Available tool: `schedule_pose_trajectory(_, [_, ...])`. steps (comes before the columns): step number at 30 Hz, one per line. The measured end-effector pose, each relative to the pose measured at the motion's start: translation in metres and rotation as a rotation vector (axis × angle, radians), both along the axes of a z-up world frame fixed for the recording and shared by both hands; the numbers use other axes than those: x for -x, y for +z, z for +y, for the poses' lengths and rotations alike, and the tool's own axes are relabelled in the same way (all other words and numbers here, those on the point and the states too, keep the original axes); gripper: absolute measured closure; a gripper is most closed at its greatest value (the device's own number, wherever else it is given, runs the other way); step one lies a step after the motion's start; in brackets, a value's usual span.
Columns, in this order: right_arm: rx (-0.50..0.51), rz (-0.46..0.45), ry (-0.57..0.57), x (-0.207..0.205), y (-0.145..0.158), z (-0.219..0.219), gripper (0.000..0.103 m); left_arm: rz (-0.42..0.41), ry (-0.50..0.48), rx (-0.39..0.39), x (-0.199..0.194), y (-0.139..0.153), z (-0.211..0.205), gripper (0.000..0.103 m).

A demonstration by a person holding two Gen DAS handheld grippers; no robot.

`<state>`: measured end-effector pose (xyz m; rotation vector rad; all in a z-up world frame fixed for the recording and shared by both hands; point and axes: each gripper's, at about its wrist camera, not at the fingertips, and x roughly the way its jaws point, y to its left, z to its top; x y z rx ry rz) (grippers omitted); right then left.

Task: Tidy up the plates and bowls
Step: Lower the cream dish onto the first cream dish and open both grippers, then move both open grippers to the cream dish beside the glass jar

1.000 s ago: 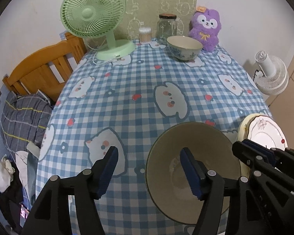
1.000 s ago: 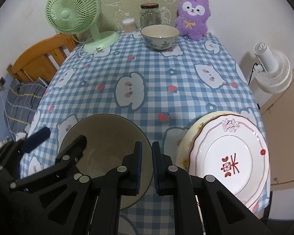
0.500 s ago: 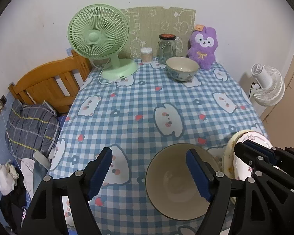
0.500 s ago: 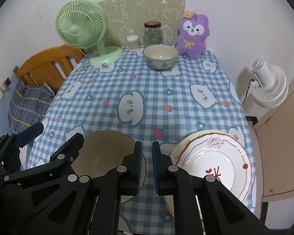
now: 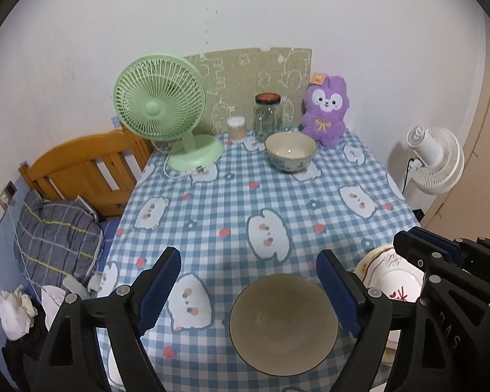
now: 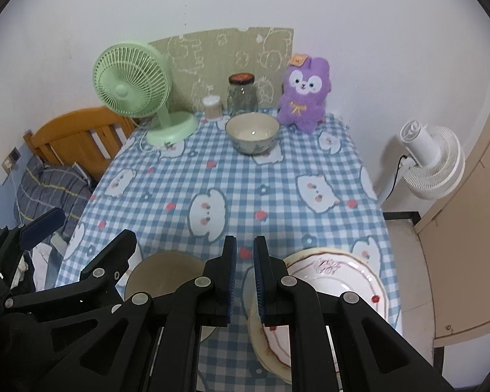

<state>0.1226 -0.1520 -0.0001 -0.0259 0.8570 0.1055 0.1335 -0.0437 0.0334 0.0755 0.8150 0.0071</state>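
A tan bowl [image 5: 282, 323] sits on the checked tablecloth [image 5: 232, 202] near the front edge. My left gripper [image 5: 248, 261] hovers above it with its jaws opening wide. Its pads are clear of the rim and nothing is held. To the right, a white plate with a red pattern [image 6: 336, 281] rests on a cream plate [image 6: 254, 326]. My right gripper [image 6: 245, 241] is shut with nothing between its fingers, above the cloth between the tan bowl [image 6: 166, 271] and the plates. A patterned bowl [image 6: 252, 132] stands at the far end of the table.
Along the back wall stand a green desk fan [image 5: 161, 107], a swab pot [image 5: 236, 128], a glass jar [image 5: 268, 116] and a purple plush [image 5: 325, 116]. A white floor fan [image 6: 431, 160] is off the right edge. A wooden headboard [image 5: 81, 163] and clothes lie to the left.
Both grippers have risen away from the table, so more of it shows. The left jaws have spread wider and left the tan bowl on the cloth. The right jaws stay shut.
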Motion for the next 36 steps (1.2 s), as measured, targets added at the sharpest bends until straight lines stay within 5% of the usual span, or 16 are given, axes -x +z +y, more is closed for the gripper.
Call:
schedule_pose_trajectory(17, [0.012,-0.055,-0.053,-0.041,0.031,-0.002,0.088,-0.042,0.006,0.021,-0.041,0.027,0.002,0.006])
schedule_pose_trajectory(23, [0.020,-0.095,-0.120,-0.063,0.037,-0.009,0.047,-0.048,0.017,0.023,-0.067,0.031,0.010,0.006])
schedule_pose_trajectory(36, [0.037,-0.115,-0.159,-0.125,0.046,-0.013,0.036,-0.044,0.002,0.021,-0.128,0.031,0.013,0.001])
